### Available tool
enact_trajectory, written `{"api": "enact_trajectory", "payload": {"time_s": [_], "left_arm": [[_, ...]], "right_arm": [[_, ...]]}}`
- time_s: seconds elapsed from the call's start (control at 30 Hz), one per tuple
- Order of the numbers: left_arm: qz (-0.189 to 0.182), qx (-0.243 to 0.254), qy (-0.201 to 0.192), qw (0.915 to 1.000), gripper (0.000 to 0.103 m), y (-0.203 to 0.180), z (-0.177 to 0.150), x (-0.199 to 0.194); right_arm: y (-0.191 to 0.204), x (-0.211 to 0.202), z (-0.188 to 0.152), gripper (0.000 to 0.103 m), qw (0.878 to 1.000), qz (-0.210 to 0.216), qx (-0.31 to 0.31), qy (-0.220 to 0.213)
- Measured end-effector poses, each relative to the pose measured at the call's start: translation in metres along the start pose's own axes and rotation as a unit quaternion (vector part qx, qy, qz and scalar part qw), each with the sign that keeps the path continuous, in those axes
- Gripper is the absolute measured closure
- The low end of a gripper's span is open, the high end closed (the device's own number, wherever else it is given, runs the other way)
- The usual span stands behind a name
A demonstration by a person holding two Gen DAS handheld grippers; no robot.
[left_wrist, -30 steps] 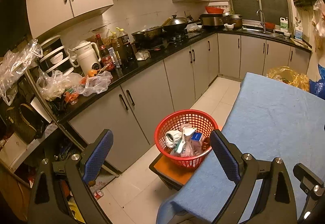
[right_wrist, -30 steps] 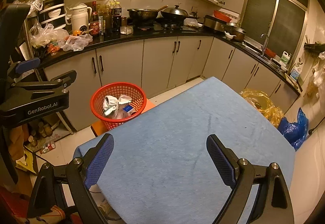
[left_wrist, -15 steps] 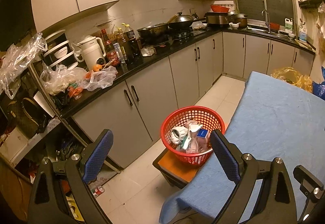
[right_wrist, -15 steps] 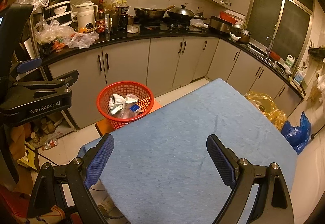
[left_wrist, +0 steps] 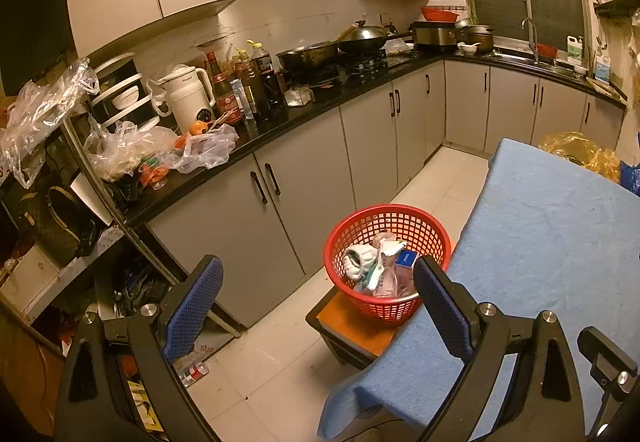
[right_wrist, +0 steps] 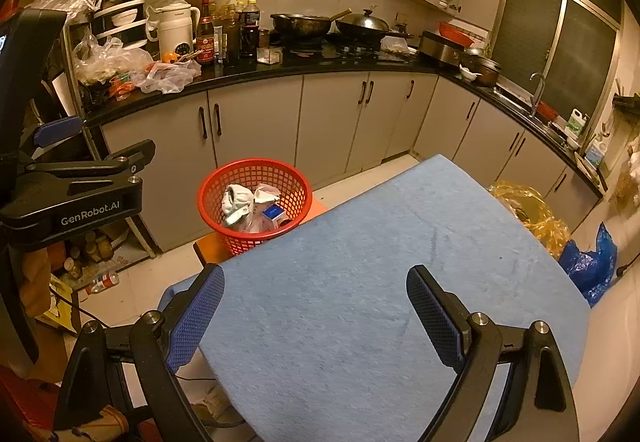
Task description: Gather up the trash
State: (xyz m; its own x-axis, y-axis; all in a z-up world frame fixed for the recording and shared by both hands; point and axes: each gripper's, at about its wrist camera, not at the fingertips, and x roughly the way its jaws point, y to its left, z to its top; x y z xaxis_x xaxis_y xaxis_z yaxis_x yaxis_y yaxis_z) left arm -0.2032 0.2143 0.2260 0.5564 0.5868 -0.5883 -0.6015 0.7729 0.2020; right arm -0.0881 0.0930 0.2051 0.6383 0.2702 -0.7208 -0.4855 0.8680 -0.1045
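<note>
A red mesh basket (left_wrist: 424, 226) stands on a low orange stool (left_wrist: 352, 326) by the table's left end. It holds trash (left_wrist: 380, 266): white crumpled pieces, wrappers and a small blue box. The basket also shows in the right wrist view (right_wrist: 212, 185). My left gripper (left_wrist: 316, 302) is open and empty, held above the floor near the basket. My right gripper (right_wrist: 316, 314) is open and empty above the blue-covered table (right_wrist: 380, 282). The left gripper's body (right_wrist: 76, 193) shows at the left of the right wrist view.
Grey cabinets (left_wrist: 304, 177) under a black counter (left_wrist: 344, 97) line the far side, with bottles, a kettle, pans and plastic bags. A yellow bag (right_wrist: 532, 213) and blue bag (right_wrist: 592, 266) lie beyond the table. A small bottle (left_wrist: 194, 372) lies on the tiled floor.
Both grippers have drawn back and risen a little, so the basket and table look slightly farther. Both stay open and empty.
</note>
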Motion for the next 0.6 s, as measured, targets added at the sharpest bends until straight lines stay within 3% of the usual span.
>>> {"api": "enact_trajectory", "payload": {"time_s": [0.6], "left_arm": [[-0.022, 0.019, 0.017, 0.9994, 0.008, -0.025, -0.005, 0.008]], "right_arm": [[-0.017, 0.001, -0.018, 0.008, 0.999, -0.013, 0.026, 0.015]]}}
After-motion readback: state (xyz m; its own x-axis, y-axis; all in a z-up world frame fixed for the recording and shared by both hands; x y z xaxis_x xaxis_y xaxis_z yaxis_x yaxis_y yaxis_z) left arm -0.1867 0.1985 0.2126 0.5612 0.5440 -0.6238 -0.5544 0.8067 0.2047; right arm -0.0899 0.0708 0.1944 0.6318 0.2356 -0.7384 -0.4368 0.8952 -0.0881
